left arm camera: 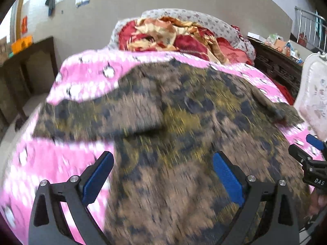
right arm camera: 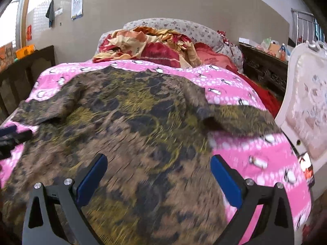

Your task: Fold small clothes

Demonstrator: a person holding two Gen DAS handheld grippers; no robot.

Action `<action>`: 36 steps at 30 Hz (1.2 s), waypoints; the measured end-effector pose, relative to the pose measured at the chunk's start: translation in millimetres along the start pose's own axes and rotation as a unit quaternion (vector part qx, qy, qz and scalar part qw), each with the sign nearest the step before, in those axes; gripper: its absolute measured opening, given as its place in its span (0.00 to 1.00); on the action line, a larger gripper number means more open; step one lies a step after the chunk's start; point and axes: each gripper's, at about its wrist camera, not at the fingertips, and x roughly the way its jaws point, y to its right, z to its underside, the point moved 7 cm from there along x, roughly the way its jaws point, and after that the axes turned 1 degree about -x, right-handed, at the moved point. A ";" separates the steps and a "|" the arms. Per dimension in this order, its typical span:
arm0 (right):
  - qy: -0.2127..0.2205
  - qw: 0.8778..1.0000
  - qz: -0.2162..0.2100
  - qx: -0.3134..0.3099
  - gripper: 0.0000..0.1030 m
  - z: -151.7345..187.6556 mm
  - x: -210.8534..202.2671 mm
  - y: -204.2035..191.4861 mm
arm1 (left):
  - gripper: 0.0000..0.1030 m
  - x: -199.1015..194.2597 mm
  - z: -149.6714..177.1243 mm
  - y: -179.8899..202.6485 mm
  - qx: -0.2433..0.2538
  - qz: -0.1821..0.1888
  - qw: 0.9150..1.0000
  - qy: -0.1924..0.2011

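A pink bedsheet (right arm camera: 255, 149) with penguins spreads under and beyond the fingers. Far ahead of them lies a red and gold quilt (right arm camera: 155, 47); a white padded headboard (right arm camera: 306, 102) stands to their right.

text: "DAS" | on: right tongs (left arm camera: 315, 180) body

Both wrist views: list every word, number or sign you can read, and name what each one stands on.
"DAS": white letters on the black body of the right tongs, at the left wrist view's right edge; more may be cut off.
Wall poster: printed rows, too small to read.
Red pillow: a faint character, too blurred to read.
Red sign by the window: unreadable.
Left tongs: no text shows.
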 end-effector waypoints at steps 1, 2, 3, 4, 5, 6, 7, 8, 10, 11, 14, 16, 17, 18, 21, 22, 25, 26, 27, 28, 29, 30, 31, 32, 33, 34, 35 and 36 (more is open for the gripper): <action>-0.003 1.000 0.000 -0.001 1.00 -5.3 9.9 2.9 | 0.80 6.8 -5.7 -0.9 0.002 -0.005 1.000 -0.001; -0.011 1.000 0.001 0.002 1.00 -10.0 23.3 7.1 | 0.80 14.6 -10.6 -1.6 0.002 -0.008 1.000 -0.004; -0.016 1.000 0.002 0.003 1.00 -11.1 31.6 9.6 | 0.80 22.6 -13.6 -2.3 0.002 -0.009 1.000 -0.005; -0.023 1.000 0.004 0.004 1.00 -12.3 42.4 11.8 | 0.80 33.2 -15.4 -2.4 0.003 -0.011 1.000 -0.010; -0.031 0.999 0.005 0.009 1.00 -12.5 54.9 14.7 | 0.80 41.2 -14.3 -1.4 0.004 -0.014 1.000 -0.016; -0.037 0.999 0.007 0.011 1.00 -10.8 64.4 16.6 | 0.80 49.2 -12.0 -1.8 0.004 -0.018 1.000 -0.023; -0.049 0.999 0.011 0.012 1.00 -6.9 77.2 19.6 | 0.80 58.9 -8.5 -2.0 0.005 -0.021 0.999 -0.031; -0.057 0.998 0.014 0.012 1.00 -2.4 85.2 20.6 | 0.79 64.3 -5.0 -1.9 0.006 -0.023 0.999 -0.037; -0.080 0.996 0.015 0.021 1.00 12.9 103.0 24.7 | 0.79 75.8 6.3 -1.9 0.008 -0.029 0.998 -0.051; -0.095 0.995 0.011 0.031 1.00 19.3 109.2 25.2 | 0.79 80.8 14.4 -1.7 0.007 -0.029 0.998 -0.061; -0.112 0.993 0.012 0.031 1.00 25.8 115.8 23.7 | 0.79 92.3 32.4 -2.6 0.005 -0.027 0.996 -0.083; -0.116 0.993 0.023 0.018 1.00 28.0 119.1 20.8 | 0.79 91.3 31.7 -2.5 0.003 -0.025 0.996 -0.081; -0.115 0.993 0.027 0.015 1.00 28.5 119.4 19.8 | 0.80 92.4 32.5 -2.7 0.002 -0.024 0.996 -0.084; -0.114 0.993 0.029 0.016 1.00 28.7 119.6 19.5 | 0.81 92.9 32.8 -2.8 0.001 -0.022 0.996 -0.085; -0.114 0.993 0.034 0.017 1.00 28.7 120.2 19.4 | 0.83 93.4 33.1 -3.5 0.000 -0.020 0.996 -0.085; -0.115 0.993 0.037 0.015 1.00 28.6 120.5 19.2 | 0.83 93.4 33.5 -3.7 -0.001 -0.020 0.996 -0.086; -0.119 0.992 0.043 0.012 1.00 28.6 121.5 18.3 | 0.84 94.0 33.4 -4.2 0.000 -0.020 0.996 -0.087; -0.121 0.992 0.042 0.012 1.00 28.3 121.7 18.5 | 0.84 94.5 33.2 -4.6 -0.001 -0.019 0.996 -0.087; -0.121 0.992 0.042 0.013 1.00 28.5 121.7 18.6 | 0.84 95.1 33.2 -3.9 -0.002 -0.018 0.996 -0.088; -0.121 0.992 0.042 0.012 1.00 28.8 121.7 18.7 | 0.84 96.2 33.0 -2.6 -0.003 -0.018 0.996 -0.088; -0.121 0.992 0.042 0.013 1.00 28.6 121.8 18.9 | 0.84 96.2 32.8 -2.5 -0.003 -0.018 0.996 -0.088; -0.120 0.992 0.042 0.012 1.00 28.6 121.6 18.9 | 0.84 96.2 33.0 -2.5 -0.004 -0.017 0.996 -0.089; -0.121 0.992 0.043 0.012 1.00 28.7 121.6 19.0 | 0.84 96.2 33.0 -2.4 -0.004 -0.017 0.996 -0.089; -0.120 0.992 0.044 0.011 1.00 28.0 122.4 18.7 | 0.84 96.1 33.0 -2.4 -0.003 -0.017 0.996 -0.088; -0.120 0.992 0.044 0.011 1.00 28.1 122.1 18.7 | 0.84 96.1 32.9 -2.8 -0.003 -0.017 0.996 -0.089; -0.120 0.992 0.043 0.011 1.00 28.3 122.0 18.5 | 0.84 95.9 33.0 -2.7 -0.004 -0.017 0.996 -0.089; -0.120 0.992 0.043 0.011 1.00 28.5 122.0 18.3 | 0.84 95.9 33.1 -2.2 -0.004 -0.017 0.996 -0.088; -0.120 0.992 0.044 0.011 1.00 28.6 121.7 18.4 | 0.84 95.8 33.1 -2.0 -0.003 -0.018 0.996 -0.089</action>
